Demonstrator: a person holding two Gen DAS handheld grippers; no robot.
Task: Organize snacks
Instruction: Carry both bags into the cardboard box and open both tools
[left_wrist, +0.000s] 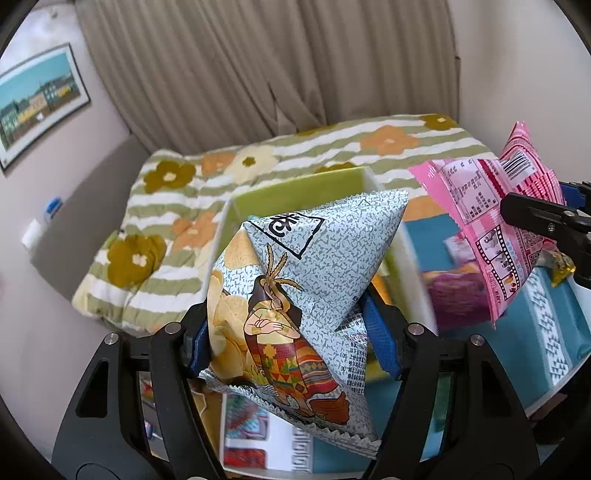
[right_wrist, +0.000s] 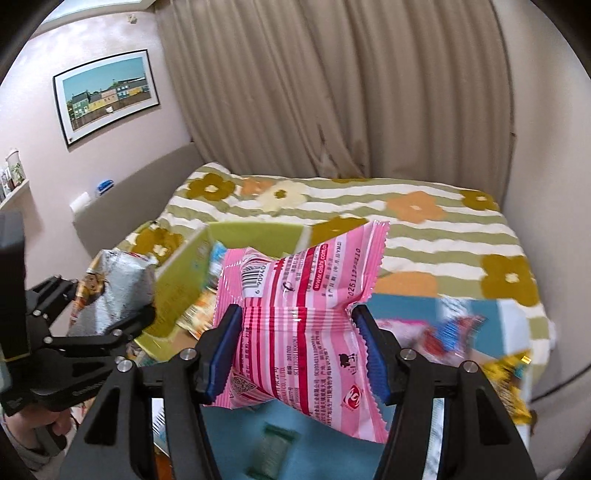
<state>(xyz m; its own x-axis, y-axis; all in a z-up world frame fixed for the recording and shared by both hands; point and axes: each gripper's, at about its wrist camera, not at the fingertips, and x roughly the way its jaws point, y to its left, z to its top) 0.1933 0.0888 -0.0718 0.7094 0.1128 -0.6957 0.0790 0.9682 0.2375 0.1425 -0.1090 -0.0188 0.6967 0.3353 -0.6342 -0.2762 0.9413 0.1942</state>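
The left gripper (left_wrist: 295, 328) has its blue pads clamped on a grey-speckled chip bag (left_wrist: 306, 288) at lower centre of the left view. The right gripper (right_wrist: 295, 347) is pinched on a pink striped snack packet (right_wrist: 299, 325), filling the middle of its own view. Both packs hang clear of any surface, so this looks like the carrying step; next, each needs lining up over its container before release. Behind the chip bag stands a green-lined bin (left_wrist: 295, 184), holding blurred packets in the right view. A blue-lined bin (right_wrist: 513, 325) at right holds more wrappers, too blurred to name. Beyond lies a flowered quilt (right_wrist: 369, 206).
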